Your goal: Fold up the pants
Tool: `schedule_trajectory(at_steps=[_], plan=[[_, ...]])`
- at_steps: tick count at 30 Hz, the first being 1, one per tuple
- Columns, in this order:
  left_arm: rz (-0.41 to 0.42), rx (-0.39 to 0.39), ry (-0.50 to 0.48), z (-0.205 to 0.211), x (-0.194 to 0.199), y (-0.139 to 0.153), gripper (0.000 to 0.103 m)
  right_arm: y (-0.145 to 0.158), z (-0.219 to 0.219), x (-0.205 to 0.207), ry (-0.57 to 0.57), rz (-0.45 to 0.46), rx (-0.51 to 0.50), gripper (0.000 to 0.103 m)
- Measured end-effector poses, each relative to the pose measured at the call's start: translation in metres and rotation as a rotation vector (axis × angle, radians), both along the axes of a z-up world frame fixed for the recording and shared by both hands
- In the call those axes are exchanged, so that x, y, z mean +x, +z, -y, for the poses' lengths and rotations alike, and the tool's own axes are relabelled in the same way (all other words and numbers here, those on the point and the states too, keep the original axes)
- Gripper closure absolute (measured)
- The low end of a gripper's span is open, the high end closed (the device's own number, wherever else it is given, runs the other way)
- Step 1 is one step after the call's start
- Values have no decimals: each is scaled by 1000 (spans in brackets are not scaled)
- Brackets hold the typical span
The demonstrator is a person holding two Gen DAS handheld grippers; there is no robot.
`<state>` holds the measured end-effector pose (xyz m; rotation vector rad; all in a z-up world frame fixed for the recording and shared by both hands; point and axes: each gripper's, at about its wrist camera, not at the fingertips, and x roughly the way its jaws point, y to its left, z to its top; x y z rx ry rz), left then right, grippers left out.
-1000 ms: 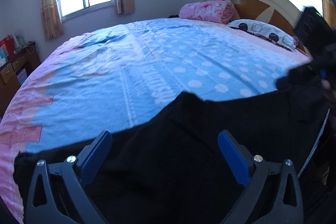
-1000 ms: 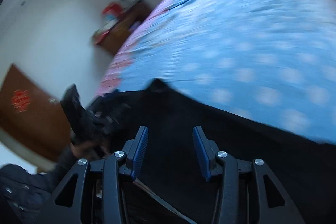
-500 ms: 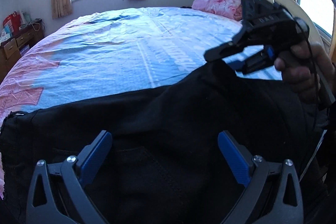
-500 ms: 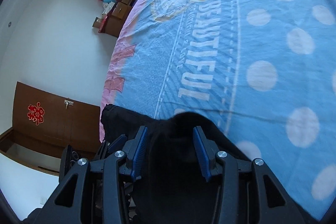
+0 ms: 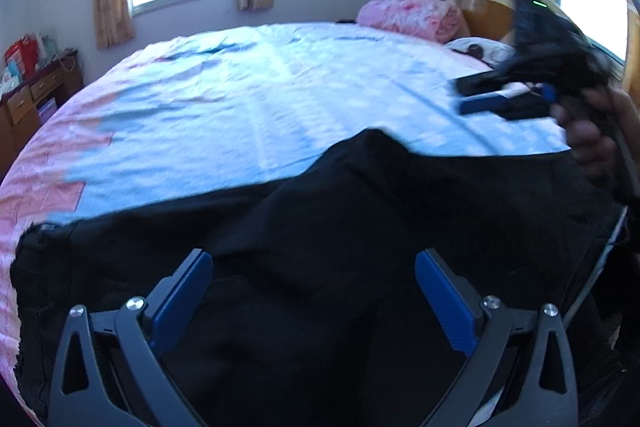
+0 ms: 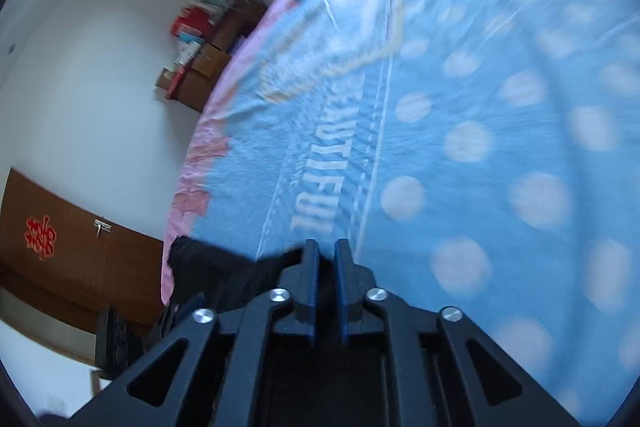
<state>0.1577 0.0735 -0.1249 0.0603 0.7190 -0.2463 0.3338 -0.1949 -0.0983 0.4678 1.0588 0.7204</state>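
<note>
Blue pads on your right gripper (image 6: 327, 259) are nearly together and closing; whether dark cloth sits between them cannot be told, and in the left wrist view its tips hang over bare sheet, away from the cloth. Your left gripper (image 5: 314, 267) stands wide open, its pads apart over the black pants (image 5: 360, 227) and pressing on nothing.

The pants lie across the near edge of the bed (image 5: 248, 95), on the blue dotted sheet (image 6: 500, 107), with one peak of fabric raised toward the middle of the mattress. Judge the fabric as soft, limp and light: it will sag and drag, and it will not keep a crease unless laid flat. Take hold at an edge or corner, such as the waistband or a hem, pinching both layers together so the lower layer does not slip away.

Both grippers point downward and forward at a moderate slope. Your right hand (image 5: 592, 143) holds its gripper beyond the far right edge of the pants, above the sheet.
</note>
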Motion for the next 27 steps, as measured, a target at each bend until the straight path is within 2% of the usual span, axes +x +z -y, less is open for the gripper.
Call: schedule_trajectory(at_steps=[1,2,4,8,12,15,19,22,24,27], plan=[[5,0,-22,9,0,4,0,7,19,-15,-25,21,0,51],[7,-2,-50,19,1,7,0,15,50,-38,-73,46,6,45],[12,-3,-108,42,7,13,0,20,87,-69,-155,61,-20,45],[17,-5,-259,101,19,22,0,26,201,-162,-426,66,-48,45],[8,15,-402,169,25,23,0,19,296,-247,-719,36,-41,45],[-18,4,-502,215,23,21,0,9,347,-286,-884,2,-46,45],[-73,14,-601,262,16,11,0,-11,385,-303,-973,-40,62,45],[-83,63,-608,282,13,-2,0,-18,400,-299,-977,-39,108,45],[-113,77,-596,287,15,-12,0,-13,403,-293,-962,-7,152,45],[-127,72,-589,282,15,-16,0,4,407,-289,-930,46,167,45]])
